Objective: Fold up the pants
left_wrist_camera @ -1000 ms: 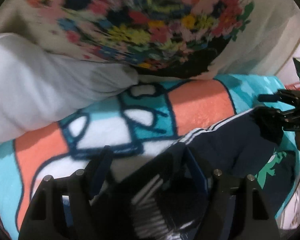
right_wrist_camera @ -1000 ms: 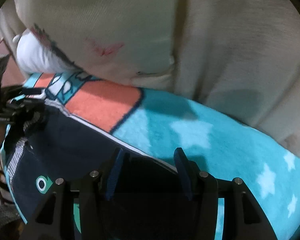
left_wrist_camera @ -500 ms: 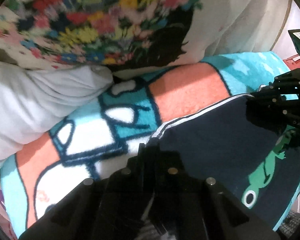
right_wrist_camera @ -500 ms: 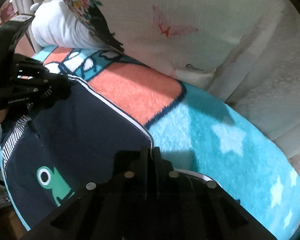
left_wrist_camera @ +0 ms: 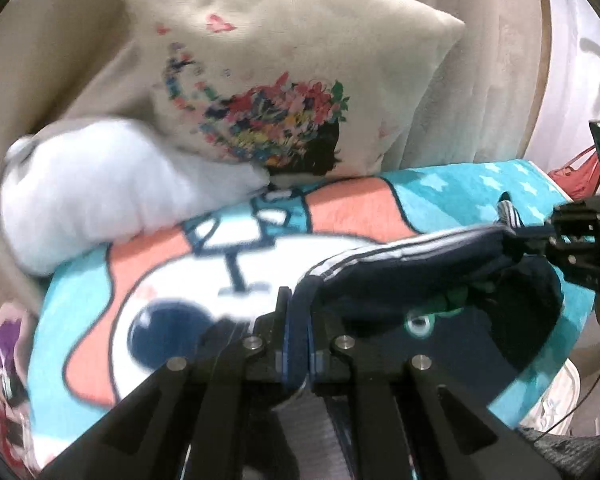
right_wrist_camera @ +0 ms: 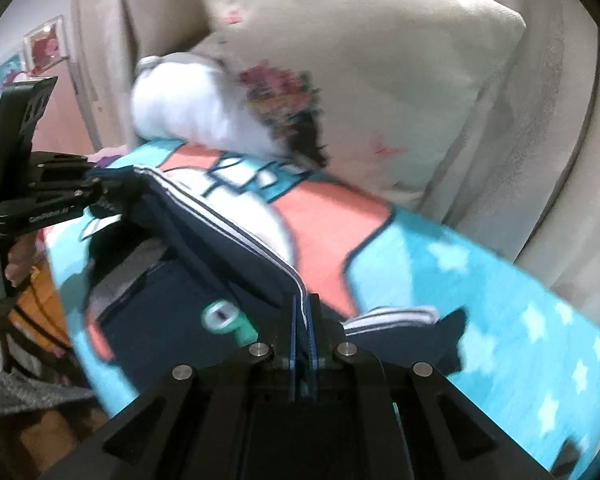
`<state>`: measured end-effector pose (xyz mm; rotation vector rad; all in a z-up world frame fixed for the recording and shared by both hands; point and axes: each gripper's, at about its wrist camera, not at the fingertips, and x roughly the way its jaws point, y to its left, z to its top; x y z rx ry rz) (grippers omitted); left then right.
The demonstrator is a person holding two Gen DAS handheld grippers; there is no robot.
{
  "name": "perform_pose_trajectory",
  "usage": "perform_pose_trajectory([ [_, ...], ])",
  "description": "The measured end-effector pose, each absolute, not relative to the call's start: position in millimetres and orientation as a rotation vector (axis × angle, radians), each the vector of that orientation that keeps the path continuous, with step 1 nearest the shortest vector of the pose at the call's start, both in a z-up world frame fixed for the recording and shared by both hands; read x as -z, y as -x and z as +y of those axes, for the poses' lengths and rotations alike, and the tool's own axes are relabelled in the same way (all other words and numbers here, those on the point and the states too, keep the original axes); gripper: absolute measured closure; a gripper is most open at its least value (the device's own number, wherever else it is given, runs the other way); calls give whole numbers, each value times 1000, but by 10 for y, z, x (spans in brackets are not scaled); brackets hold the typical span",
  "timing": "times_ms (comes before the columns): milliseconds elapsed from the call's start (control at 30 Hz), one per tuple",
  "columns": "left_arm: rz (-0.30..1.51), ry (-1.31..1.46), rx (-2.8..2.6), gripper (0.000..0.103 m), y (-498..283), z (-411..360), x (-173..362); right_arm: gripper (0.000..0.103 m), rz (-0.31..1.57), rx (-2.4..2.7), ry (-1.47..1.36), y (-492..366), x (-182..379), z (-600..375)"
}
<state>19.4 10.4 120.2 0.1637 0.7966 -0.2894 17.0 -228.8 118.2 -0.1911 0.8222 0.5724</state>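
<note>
Navy pants point(left_wrist_camera: 412, 264), white-striped along the side seam, are hanging between the two grippers above a turquoise-and-coral cartoon blanket point(left_wrist_camera: 148, 280) spread on a sofa. The far edge is being held taut and raised; the rest is drooping below it, with a green frog print point(right_wrist_camera: 224, 320) showing on the lower layer and part of the garment lying on the blanket. Judging by this, the edge is being held at two corners so the cloth can be carried over as one straight line and laid down for a fold.

The left gripper point(left_wrist_camera: 296, 320) is clamping one end of the striped edge, jaws closed tight on the fabric with almost no gap. The right gripper point(right_wrist_camera: 302, 320) is doing the same at the other end, blue pads pressed together on the seam. In each wrist view the opposite gripper is appearing at the far end of the stretched edge, so the two are well apart and roughly level, fingers pointing toward the sofa back.

A hand point(right_wrist_camera: 18, 256) is showing around the left gripper's handle, low at the picture's edge.

Beyond the blanket, a cream cushion with a floral print point(left_wrist_camera: 284, 120) is leaning against the beige sofa back point(right_wrist_camera: 548, 160), with a white pillow point(left_wrist_camera: 100, 200) beside and touching it. Both views are motion-blurred, so fine detail of the fabric is not readable.
</note>
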Motion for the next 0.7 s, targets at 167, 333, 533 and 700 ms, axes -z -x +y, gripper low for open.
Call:
perform_pose_trajectory([
  [167,891,-45,238,91,168,294,-739,96,888,-569,122,139,-734,-2322],
  [333,950,21,249,85,425,465,-494,92,913,-499,-54,295,-567,-2645],
  [533,797,0,267,39,700,674,-874,74,799,-334,-202,482,-842,-3246],
  [700,765,84,245,35,526,769,-1019,57,753,-207,-278,401,-861,-3532],
])
